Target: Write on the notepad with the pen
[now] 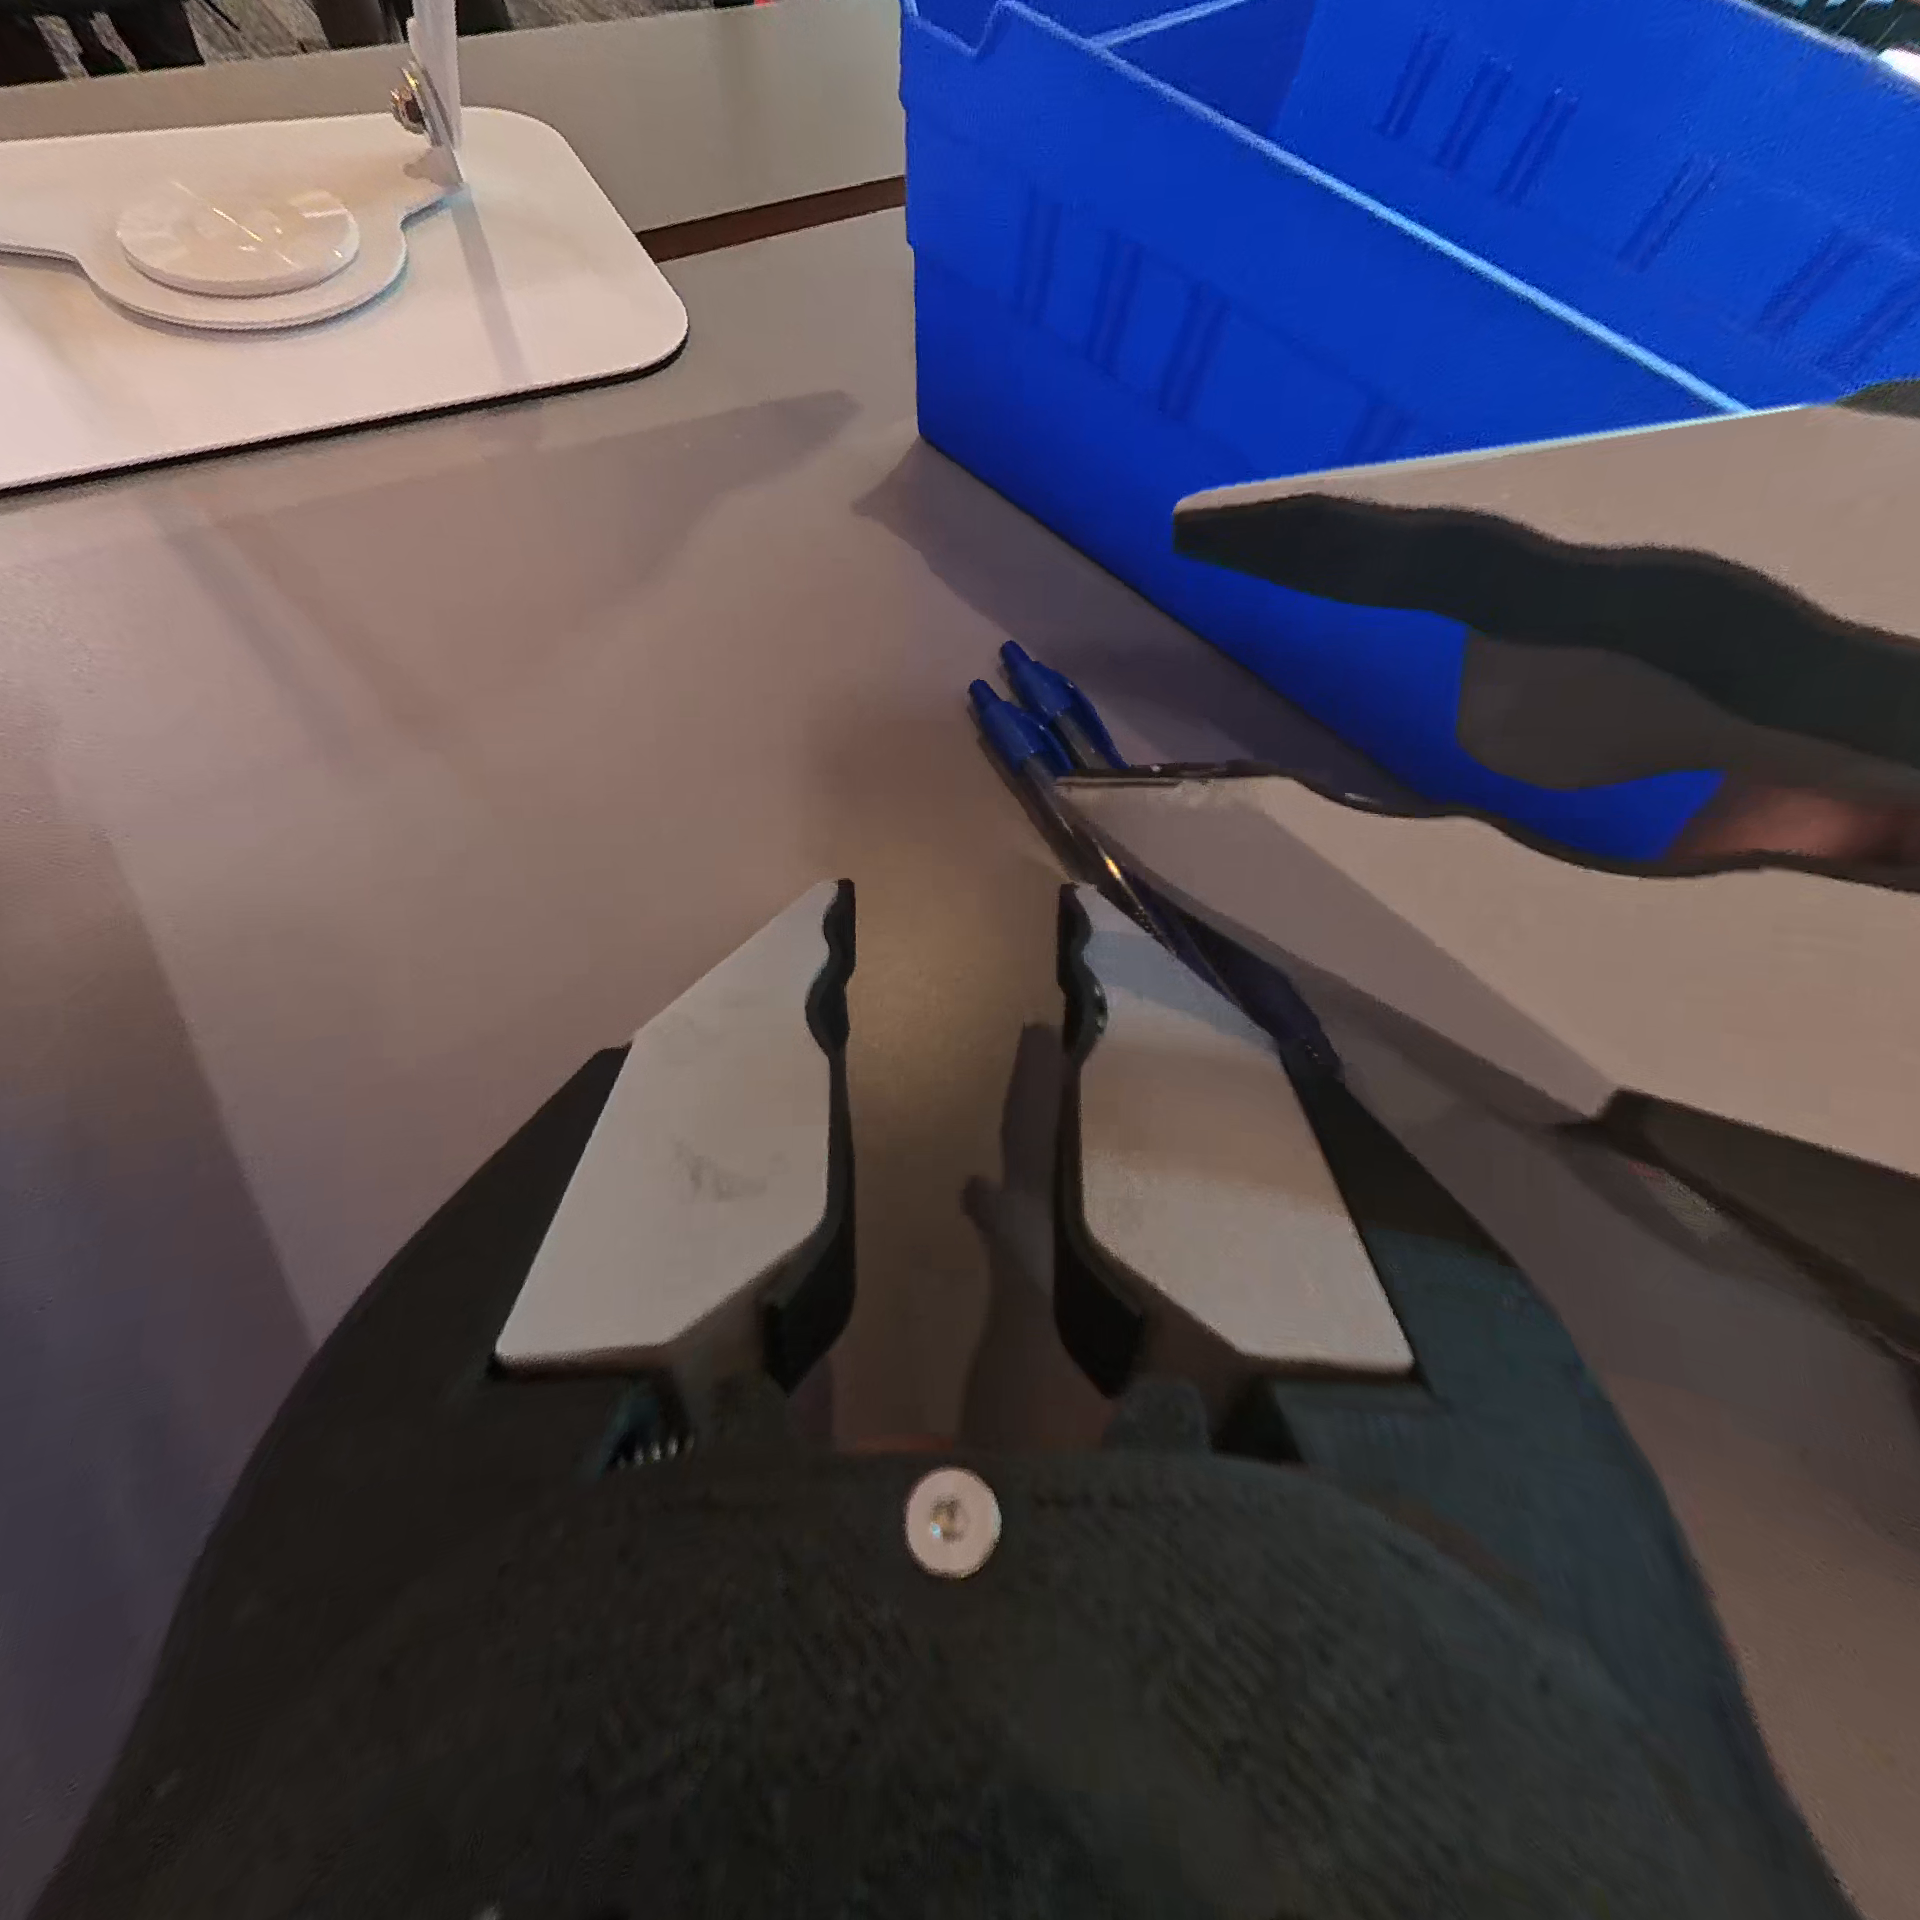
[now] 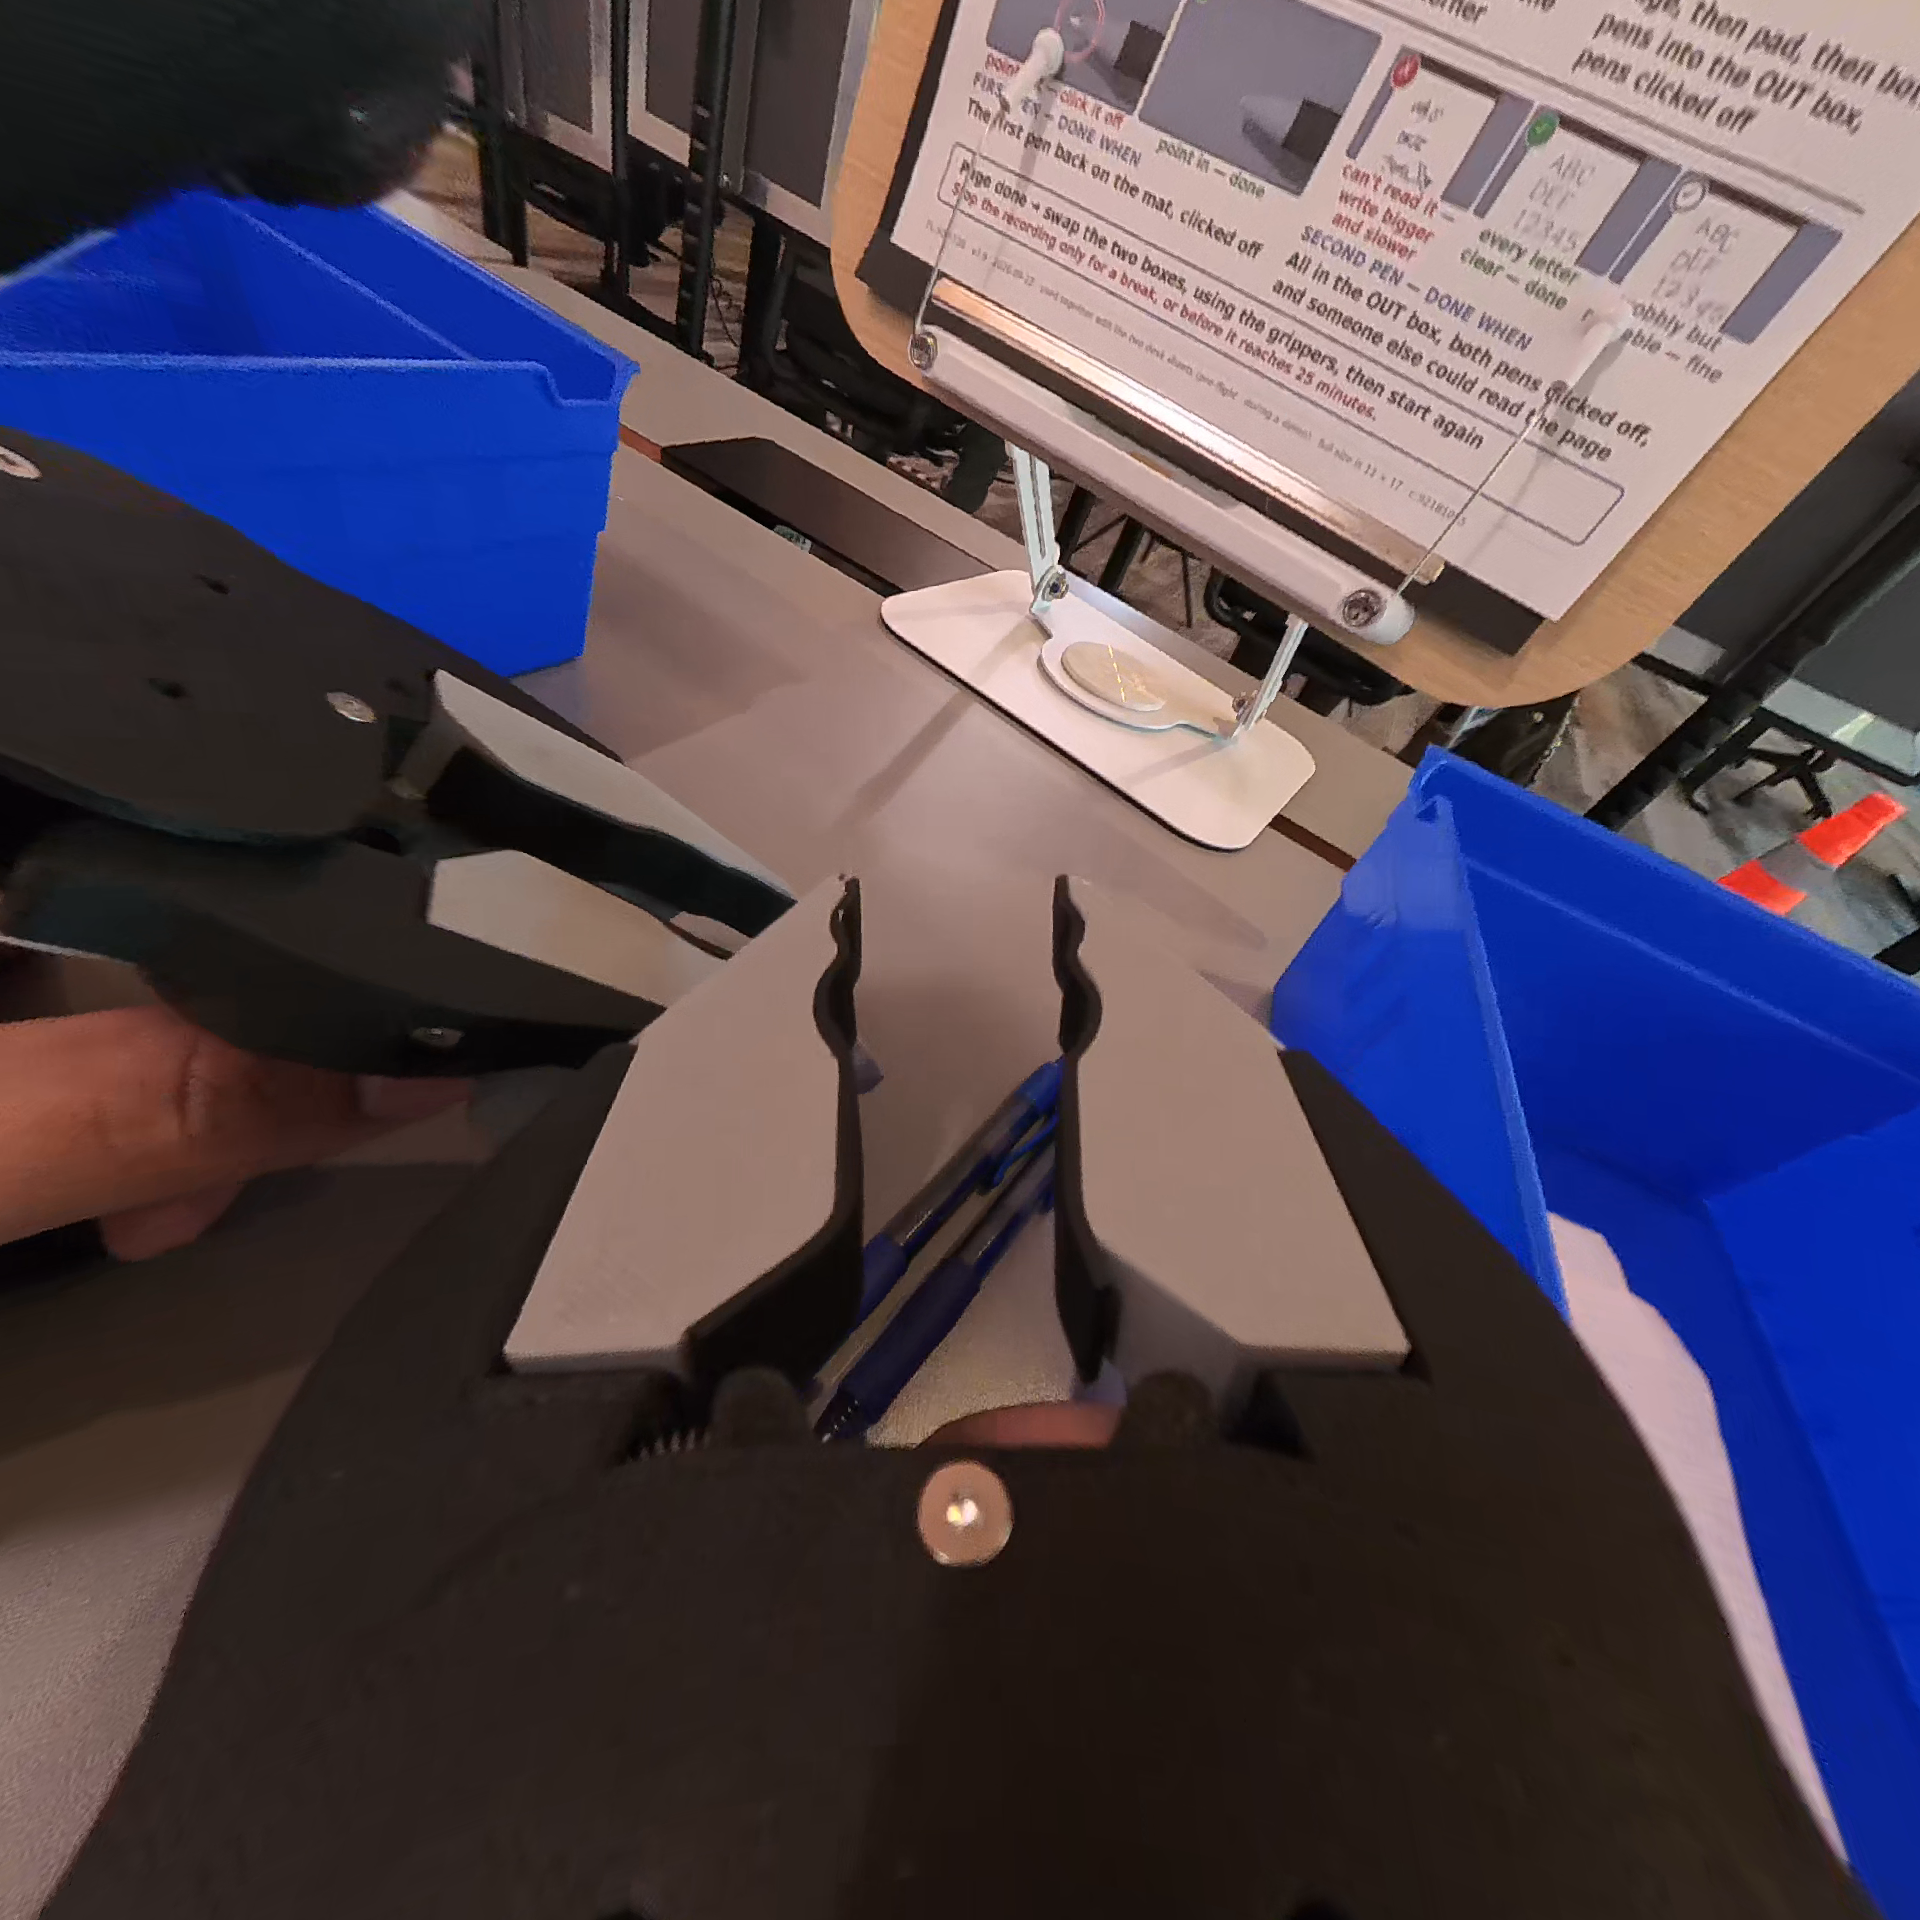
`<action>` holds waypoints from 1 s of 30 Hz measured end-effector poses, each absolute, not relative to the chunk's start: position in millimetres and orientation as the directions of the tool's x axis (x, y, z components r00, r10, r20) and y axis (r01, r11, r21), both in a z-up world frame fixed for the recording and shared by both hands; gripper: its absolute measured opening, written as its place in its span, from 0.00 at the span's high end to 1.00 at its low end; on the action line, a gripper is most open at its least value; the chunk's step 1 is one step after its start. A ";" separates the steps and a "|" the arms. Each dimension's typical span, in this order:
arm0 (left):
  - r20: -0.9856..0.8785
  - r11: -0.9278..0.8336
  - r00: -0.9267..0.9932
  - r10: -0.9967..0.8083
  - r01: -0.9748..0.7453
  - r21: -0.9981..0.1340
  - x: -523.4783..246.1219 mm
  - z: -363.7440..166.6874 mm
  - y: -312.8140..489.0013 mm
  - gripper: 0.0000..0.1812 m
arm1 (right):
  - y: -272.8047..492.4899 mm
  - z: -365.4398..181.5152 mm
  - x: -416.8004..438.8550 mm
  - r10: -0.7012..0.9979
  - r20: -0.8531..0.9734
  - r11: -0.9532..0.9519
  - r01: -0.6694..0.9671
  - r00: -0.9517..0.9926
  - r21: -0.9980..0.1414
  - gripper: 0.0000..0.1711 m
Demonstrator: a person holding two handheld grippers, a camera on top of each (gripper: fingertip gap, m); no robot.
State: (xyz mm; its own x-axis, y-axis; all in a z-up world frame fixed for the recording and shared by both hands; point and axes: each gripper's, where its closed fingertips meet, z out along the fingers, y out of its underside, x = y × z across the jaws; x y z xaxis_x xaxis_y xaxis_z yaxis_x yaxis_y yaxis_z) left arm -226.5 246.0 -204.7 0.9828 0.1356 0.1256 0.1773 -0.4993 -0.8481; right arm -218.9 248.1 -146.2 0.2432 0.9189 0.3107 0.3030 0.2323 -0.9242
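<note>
Two blue click pens (image 1: 1023, 712) lie side by side on the grey table next to a blue bin. In the right wrist view the pens (image 2: 961, 1195) lie below the gap of my right gripper (image 2: 954, 894), which is open and straddles them from above. The right gripper also shows in the left wrist view (image 1: 1117, 655), coming in from the right over the pens. My left gripper (image 1: 958, 899) is open and empty just left of the pens; it shows in the right wrist view (image 2: 717, 940). No notepad is clearly in view.
A blue bin (image 1: 1299, 312) stands right behind the pens; it also shows at the right (image 2: 1662, 1039). A second blue bin (image 2: 364, 447) is at the far left. A white stand base (image 2: 1101, 696) carries a board with a printed sheet (image 2: 1403, 260). Something white (image 2: 1621, 1382) lies by the right bin. My hands' fingertips stand some 6 centimeters from each other.
</note>
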 end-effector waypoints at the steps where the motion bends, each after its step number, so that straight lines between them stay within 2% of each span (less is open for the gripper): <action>1: 0.127 -0.494 0.983 0.131 0.176 -0.851 -225.5 -203.3 246.2 0.80 | 249.7 -146.9 -218.3 0.922 0.297 0.218 0.304 0.247 -0.928 0.80; 10: 0.001 -0.369 0.986 0.164 0.063 -0.927 -228.8 -165.0 242.7 0.77 | 254.0 -137.8 -215.7 0.937 0.226 0.163 0.241 0.266 -0.957 0.83; 14: -0.044 -0.322 0.981 0.189 0.020 -0.946 -229.3 -149.1 239.6 0.75 | 258.7 -124.8 -209.6 0.929 0.209 0.157 0.186 0.305 -0.970 0.80; 18: -0.012 -0.273 0.977 0.213 0.048 -0.961 -232.4 -137.0 233.4 0.74 | 265.5 -115.6 -203.9 0.926 0.165 0.126 0.136 0.338 -0.983 0.79; 20: 0.119 -0.223 0.977 0.178 0.158 -0.962 -219.7 -122.9 227.7 0.72 | 267.7 -114.5 -202.4 0.926 0.161 0.123 0.129 0.342 -0.984 0.79; 22: 0.226 -0.134 0.972 0.056 0.232 -0.963 -197.2 -83.5 218.6 0.72 | 267.9 -115.7 -203.5 0.926 0.168 0.129 0.134 0.339 -0.983 0.79; 24: 0.236 -0.099 0.972 0.003 0.235 -0.967 -191.4 -45.7 202.1 0.72 | 265.5 -117.3 -204.7 0.927 0.178 0.138 0.143 0.330 -0.980 0.79; 27: 0.191 -0.102 0.982 -0.009 0.189 -0.977 -207.6 -5.3 170.6 0.71 | 261.6 -115.9 -204.4 0.923 0.209 0.170 0.144 0.323 -0.975 0.79; 30: 0.128 -0.267 0.991 0.030 0.132 -0.955 -246.8 -14.2 140.9 0.69 | 258.5 -113.8 -204.8 0.923 0.226 0.194 0.130 0.311 -0.972 0.78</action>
State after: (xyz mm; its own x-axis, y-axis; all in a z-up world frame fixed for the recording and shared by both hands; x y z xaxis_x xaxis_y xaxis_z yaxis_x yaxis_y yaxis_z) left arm -246.8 140.9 -14.2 0.9913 0.0305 0.1284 0.1318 -0.2668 -0.9547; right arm -204.8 258.5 -113.8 0.3114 0.9230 0.2260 0.1304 0.1941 -0.9723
